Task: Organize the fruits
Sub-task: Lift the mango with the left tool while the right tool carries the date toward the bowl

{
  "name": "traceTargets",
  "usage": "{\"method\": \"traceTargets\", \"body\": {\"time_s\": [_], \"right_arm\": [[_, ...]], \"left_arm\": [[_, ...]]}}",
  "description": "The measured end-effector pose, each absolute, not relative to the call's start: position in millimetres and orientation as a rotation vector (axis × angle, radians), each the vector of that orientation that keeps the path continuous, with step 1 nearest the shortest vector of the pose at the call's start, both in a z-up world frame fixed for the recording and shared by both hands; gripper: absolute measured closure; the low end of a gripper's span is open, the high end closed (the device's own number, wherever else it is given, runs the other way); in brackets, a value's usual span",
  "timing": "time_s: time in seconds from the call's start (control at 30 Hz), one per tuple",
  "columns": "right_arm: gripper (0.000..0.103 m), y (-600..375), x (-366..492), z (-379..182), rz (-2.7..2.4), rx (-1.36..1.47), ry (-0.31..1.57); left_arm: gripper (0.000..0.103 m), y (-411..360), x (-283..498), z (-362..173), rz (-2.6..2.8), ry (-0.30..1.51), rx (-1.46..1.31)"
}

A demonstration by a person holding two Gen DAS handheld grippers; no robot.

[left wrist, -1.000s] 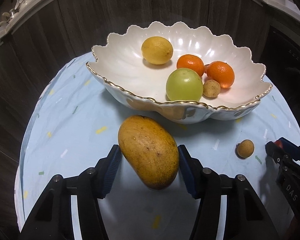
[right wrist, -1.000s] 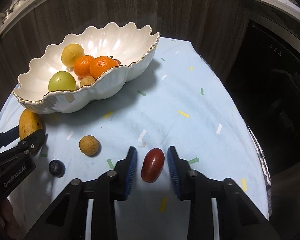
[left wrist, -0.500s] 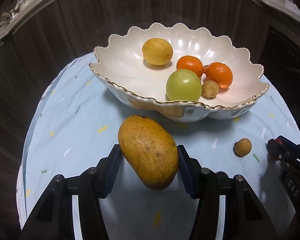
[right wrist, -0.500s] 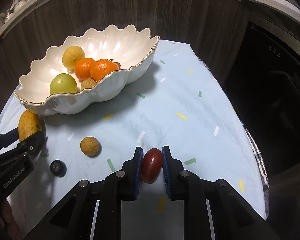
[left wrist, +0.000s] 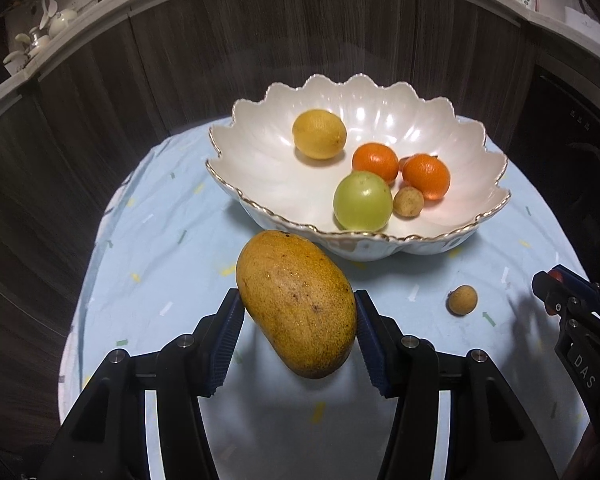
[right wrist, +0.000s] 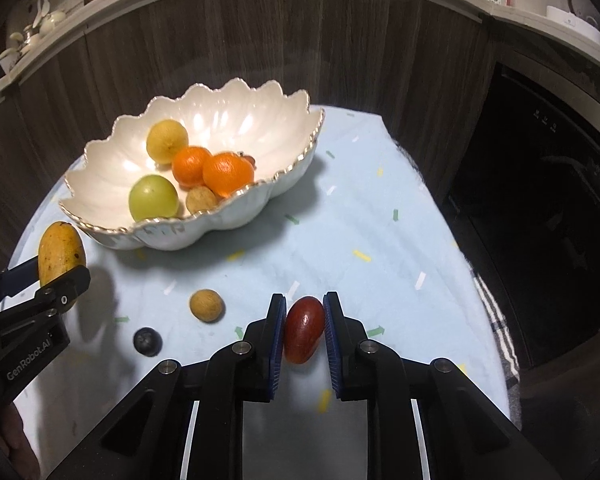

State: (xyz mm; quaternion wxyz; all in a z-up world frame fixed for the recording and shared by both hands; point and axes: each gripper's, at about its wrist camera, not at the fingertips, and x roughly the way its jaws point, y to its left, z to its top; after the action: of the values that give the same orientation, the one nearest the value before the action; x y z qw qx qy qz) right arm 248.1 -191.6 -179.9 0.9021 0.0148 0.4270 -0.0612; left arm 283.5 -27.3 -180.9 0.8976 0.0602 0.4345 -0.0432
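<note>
While both tools tilt steeply down toward the counter (right wrist: 380,240) with its pale blue cloth, each carries a fruit. The left gripper (left wrist: 298,330) has its fingers (left wrist: 228,336) spread partway and pressed on the sides of a yellow mango (left wrist: 296,304), which hangs clear of the cloth just in front of the scalloped white bowl (left wrist: 260,168). The right gripper (right wrist: 303,332) has its fingers (right wrist: 276,336) nearly together, pinching a small dark red fruit (right wrist: 303,330). A lemon (left wrist: 319,134), two oranges (left wrist: 375,162), a green fruit (left wrist: 362,200) and a small brown one (left wrist: 408,201) sit in the bowl. On the cloth lie another brown fruit (right wrist: 206,305) and a dark berry (right wrist: 147,342).
</note>
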Motion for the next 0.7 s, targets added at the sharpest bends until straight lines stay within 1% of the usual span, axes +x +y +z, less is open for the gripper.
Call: {"method": "traceTargets", "body": {"time_s": [0.3,0.7], "right_arm": [[0.083,-189,248,-158,-0.11,0.024,0.837],[0.083,-190,256,-138,-0.096,0.018,0.798]], "left_arm": [[0.049,-23,277,-152,-0.085,0.863,0.125],[0.049,-24,287,-125,-0.092,0.813,0.141]]}}
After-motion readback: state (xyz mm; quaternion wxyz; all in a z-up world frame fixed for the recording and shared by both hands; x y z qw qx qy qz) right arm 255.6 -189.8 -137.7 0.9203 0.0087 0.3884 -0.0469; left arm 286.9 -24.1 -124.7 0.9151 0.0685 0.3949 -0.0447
